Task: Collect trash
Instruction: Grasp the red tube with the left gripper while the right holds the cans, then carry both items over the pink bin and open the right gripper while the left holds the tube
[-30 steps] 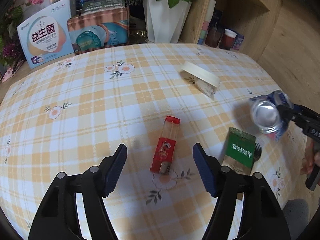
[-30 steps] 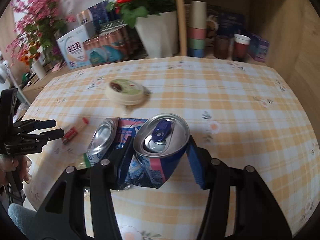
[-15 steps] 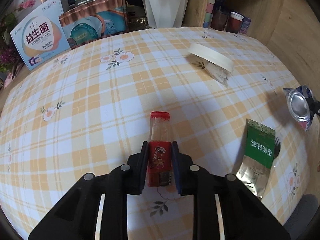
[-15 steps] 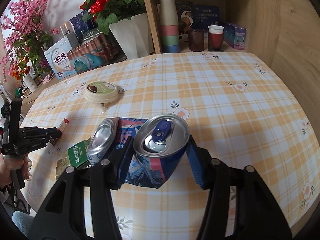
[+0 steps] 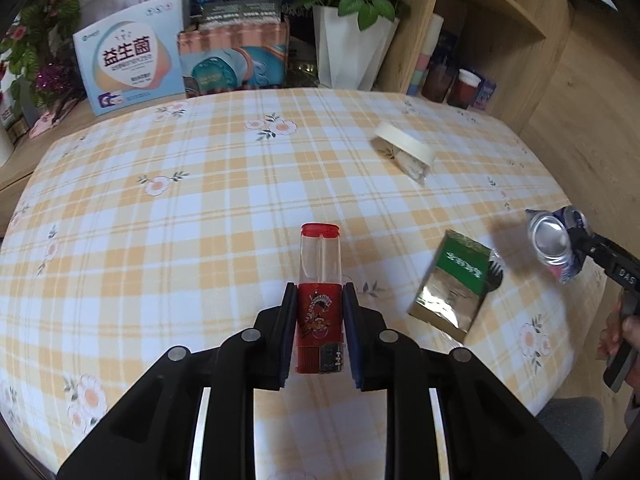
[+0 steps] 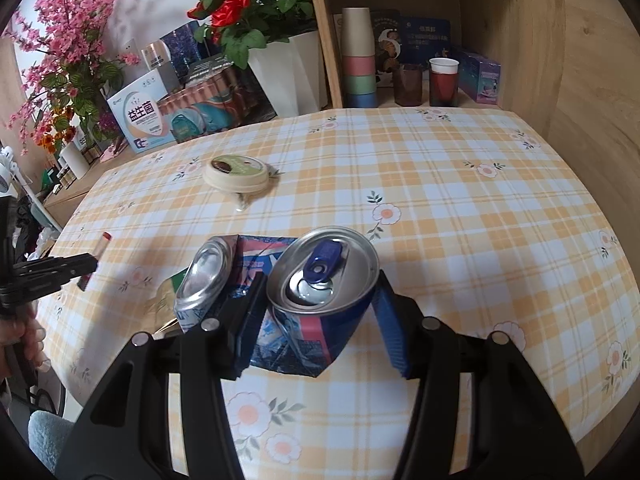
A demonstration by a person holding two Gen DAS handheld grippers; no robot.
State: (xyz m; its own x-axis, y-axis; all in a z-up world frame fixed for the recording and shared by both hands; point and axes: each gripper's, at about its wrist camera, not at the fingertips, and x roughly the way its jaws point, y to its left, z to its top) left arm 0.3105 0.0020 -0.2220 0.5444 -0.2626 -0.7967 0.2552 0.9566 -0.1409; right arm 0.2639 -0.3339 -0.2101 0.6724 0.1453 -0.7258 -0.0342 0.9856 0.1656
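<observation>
My left gripper [image 5: 319, 320] is shut on a red-and-clear plastic tube with a red cap [image 5: 320, 280] and holds it over the checked tablecloth [image 5: 200, 208]. My right gripper [image 6: 320, 312] is shut on a crushed blue drink can [image 6: 316, 292], folded so both ends face the camera; it also shows at the right of the left wrist view [image 5: 554, 240]. A green and gold foil packet [image 5: 456, 284] with a black plastic fork under it lies flat between the two grippers. A cream round lid on a clear wrapper [image 5: 404, 148] lies further back; it also shows in the right wrist view [image 6: 236, 174].
Printed boxes [image 5: 132, 64] and a white pot of red roses [image 5: 352, 44] stand behind the table. A wooden shelf [image 6: 400, 80] at the back holds stacked cups and small boxes. The table edge curves close on the right.
My left gripper closed on the red tube, which lay on the cloth between open fingers, and has lifted it. My right gripper kept hold of the can and drew back to the right.
</observation>
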